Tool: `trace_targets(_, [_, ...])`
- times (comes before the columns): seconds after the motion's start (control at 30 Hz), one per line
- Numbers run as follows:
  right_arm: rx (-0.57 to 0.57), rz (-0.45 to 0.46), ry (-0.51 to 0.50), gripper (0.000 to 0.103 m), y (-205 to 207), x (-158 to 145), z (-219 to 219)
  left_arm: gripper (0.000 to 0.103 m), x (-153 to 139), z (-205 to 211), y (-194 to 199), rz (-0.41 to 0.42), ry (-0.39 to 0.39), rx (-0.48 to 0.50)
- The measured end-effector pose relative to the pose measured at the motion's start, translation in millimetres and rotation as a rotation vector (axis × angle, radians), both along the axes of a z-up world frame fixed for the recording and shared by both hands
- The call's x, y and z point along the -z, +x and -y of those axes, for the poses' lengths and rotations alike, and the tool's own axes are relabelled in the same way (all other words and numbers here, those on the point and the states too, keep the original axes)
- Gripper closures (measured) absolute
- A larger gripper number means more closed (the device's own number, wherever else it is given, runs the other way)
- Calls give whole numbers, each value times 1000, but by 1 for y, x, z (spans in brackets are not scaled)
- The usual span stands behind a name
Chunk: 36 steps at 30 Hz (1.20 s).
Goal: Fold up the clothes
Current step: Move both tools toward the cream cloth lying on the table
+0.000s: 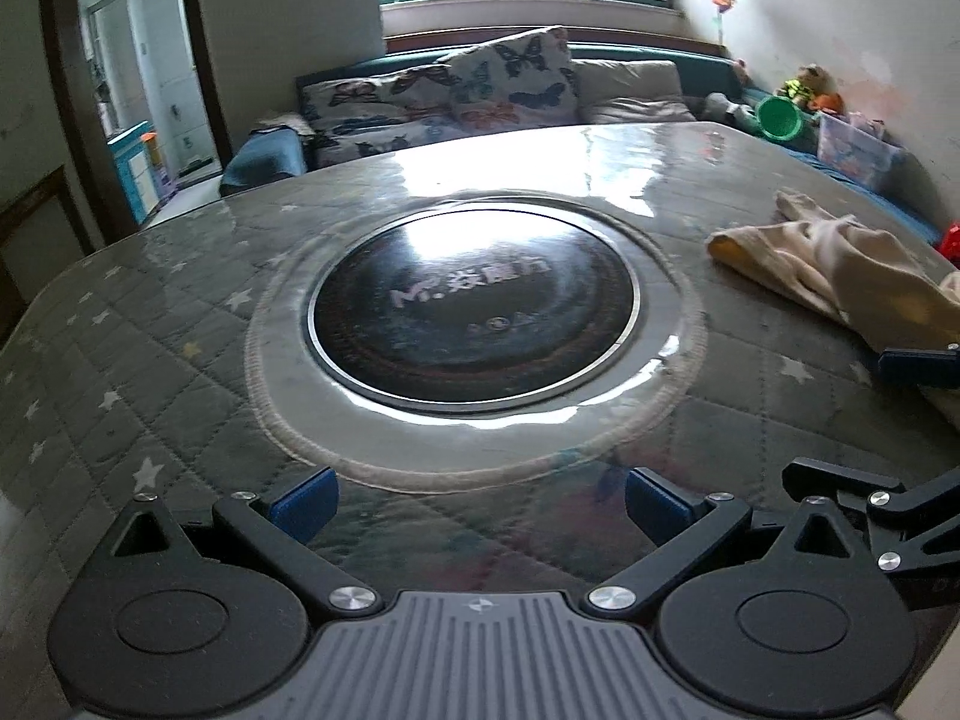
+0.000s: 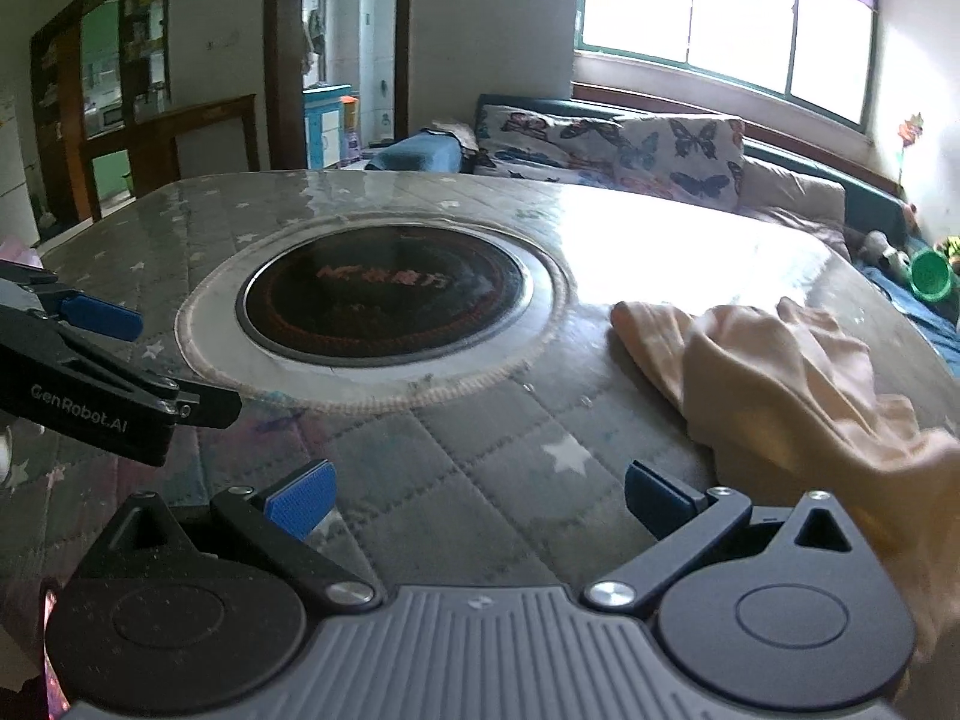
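A crumpled cream and pale-yellow garment (image 1: 840,264) lies on the right part of the table; in the right wrist view it (image 2: 774,372) spreads from the middle right to the near right edge. My left gripper (image 1: 480,507) is open and empty over the table's near side, left of the garment. My right gripper (image 2: 480,504) is open and empty just left of the garment's near end, with its right finger (image 2: 660,501) close to the cloth. The left gripper also shows at the left edge of the right wrist view (image 2: 90,324).
The table (image 1: 150,324) has a grey quilted star-print cover under clear plastic, with a round black induction hob (image 1: 474,300) in its middle. A sofa with butterfly cushions (image 1: 480,90) stands behind it. Toys and a plastic box (image 1: 852,144) sit at the far right.
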State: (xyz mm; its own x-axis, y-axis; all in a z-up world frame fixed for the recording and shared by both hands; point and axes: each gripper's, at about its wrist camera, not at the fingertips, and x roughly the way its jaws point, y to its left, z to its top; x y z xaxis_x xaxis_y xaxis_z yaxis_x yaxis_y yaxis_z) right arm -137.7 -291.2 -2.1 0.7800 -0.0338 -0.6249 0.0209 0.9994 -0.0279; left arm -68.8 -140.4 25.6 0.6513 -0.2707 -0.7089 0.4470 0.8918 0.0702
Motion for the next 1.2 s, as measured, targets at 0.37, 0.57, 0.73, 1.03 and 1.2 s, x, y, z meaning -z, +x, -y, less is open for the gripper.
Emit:
trace_targets(0.37, [70,-15,5,0,-34,2,13,0,-3,29,-17,-9,12,122])
trace_targets(0.57, [94,-26,5,0,-50,3,18,0,-3,40,-26,-22,16,178])
trace_targets(0.73, [116,-33,4,0,-61,4,20,0,-6,45,-32,-26,12,218])
trace_targets(1.03, [143,-42,1,0,-73,5,20,0,-9,51,-38,-32,4,266])
trace_targets(1.2, [155,-37,1,0,-76,2,22,0,-13,55,-39,-29,6,280])
